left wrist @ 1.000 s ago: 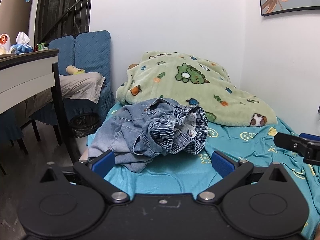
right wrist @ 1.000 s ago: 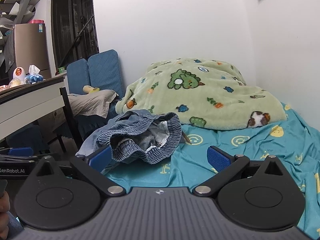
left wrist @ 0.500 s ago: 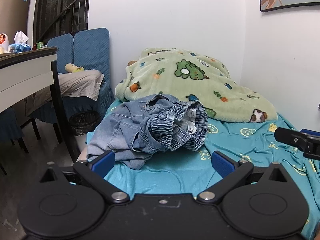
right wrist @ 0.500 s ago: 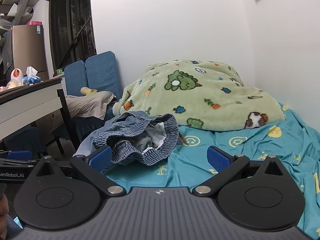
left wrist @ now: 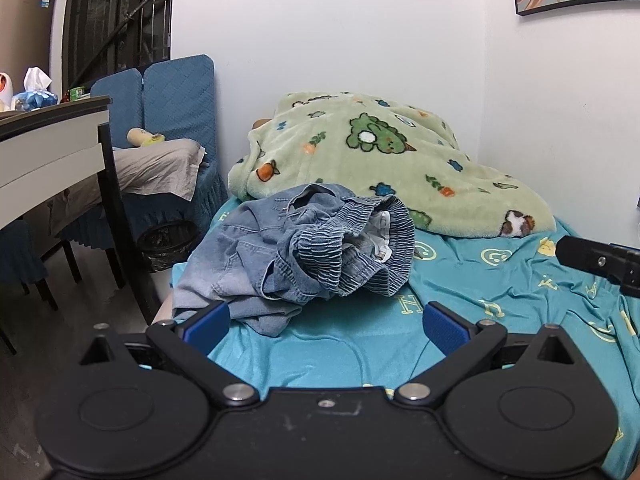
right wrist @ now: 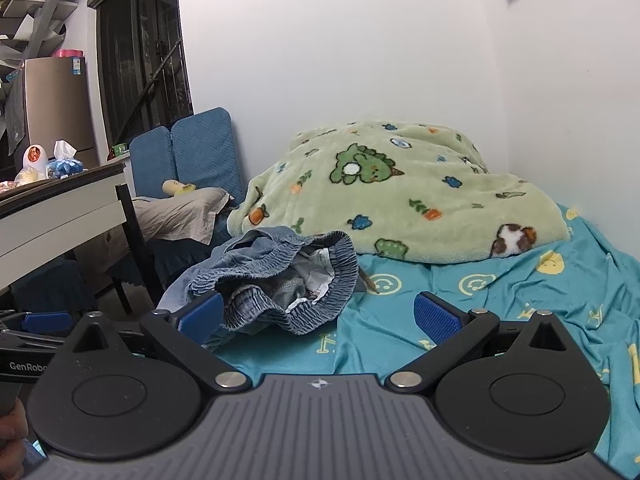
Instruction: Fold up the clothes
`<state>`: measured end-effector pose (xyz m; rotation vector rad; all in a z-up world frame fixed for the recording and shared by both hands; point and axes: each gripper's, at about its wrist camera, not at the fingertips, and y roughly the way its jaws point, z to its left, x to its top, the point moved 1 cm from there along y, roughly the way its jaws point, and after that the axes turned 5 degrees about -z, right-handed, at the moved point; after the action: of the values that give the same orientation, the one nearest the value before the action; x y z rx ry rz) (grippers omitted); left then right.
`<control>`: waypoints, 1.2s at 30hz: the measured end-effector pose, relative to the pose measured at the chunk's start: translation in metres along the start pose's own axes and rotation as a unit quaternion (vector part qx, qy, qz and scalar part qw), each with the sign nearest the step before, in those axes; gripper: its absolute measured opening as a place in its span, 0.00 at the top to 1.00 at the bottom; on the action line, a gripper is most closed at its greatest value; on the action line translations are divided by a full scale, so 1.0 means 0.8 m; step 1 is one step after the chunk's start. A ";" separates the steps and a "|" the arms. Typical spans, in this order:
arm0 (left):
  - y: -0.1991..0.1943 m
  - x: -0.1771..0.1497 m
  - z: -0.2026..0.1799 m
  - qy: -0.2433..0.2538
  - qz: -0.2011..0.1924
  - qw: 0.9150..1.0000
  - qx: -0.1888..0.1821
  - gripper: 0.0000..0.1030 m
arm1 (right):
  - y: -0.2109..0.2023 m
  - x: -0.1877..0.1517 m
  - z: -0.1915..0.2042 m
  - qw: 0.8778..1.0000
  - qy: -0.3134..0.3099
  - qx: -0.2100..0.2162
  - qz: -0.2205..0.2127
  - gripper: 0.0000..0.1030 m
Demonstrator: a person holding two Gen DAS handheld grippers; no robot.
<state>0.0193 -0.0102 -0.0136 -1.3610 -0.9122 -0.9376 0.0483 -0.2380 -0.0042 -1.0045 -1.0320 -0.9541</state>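
A crumpled pair of denim shorts [left wrist: 296, 252] with a ribbed elastic waistband lies in a heap on the teal bedsheet [left wrist: 500, 292], near the bed's left edge. It also shows in the right wrist view [right wrist: 276, 280]. My left gripper [left wrist: 326, 322] is open and empty, held just short of the heap. My right gripper [right wrist: 316, 316] is open and empty, its left finger close to the waistband. The right gripper's finger shows at the right edge of the left wrist view [left wrist: 600, 260].
A green cartoon fleece blanket [left wrist: 380, 168] is piled at the bed's far end against the white wall. To the left stand a desk [left wrist: 52, 152], dark chairs, a blue padded chair [left wrist: 176, 92] with grey cloth, and a black bin [left wrist: 168, 240] on the floor.
Both views have tilted slightly upward, so the shorts and blanket sit a little lower in frame. The shorts have not moved. Both grippers stay open.
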 end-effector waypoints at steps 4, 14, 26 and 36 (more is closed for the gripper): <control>-0.001 0.000 -0.001 0.002 -0.001 1.000 -0.001 0.00 | 0.002 0.001 -0.004 1.000 0.010 0.002 -0.001 0.00; -0.001 -0.001 -0.001 0.001 -0.005 1.000 0.003 0.00 | -0.002 0.001 0.003 1.000 -0.016 0.000 -0.010 0.00; 0.033 0.023 -0.015 0.010 0.008 1.000 0.021 0.00 | 0.016 -0.003 -0.017 0.999 0.010 -0.036 0.000 0.00; 0.150 0.028 -0.038 0.061 0.033 0.996 0.052 0.02 | 0.052 -0.018 -0.047 0.998 0.039 -0.050 0.021 0.00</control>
<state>0.1387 -0.0418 -0.0371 -1.2256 -0.8070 -0.9003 0.0925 -0.2610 -0.0333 -1.0601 -0.9023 -1.0102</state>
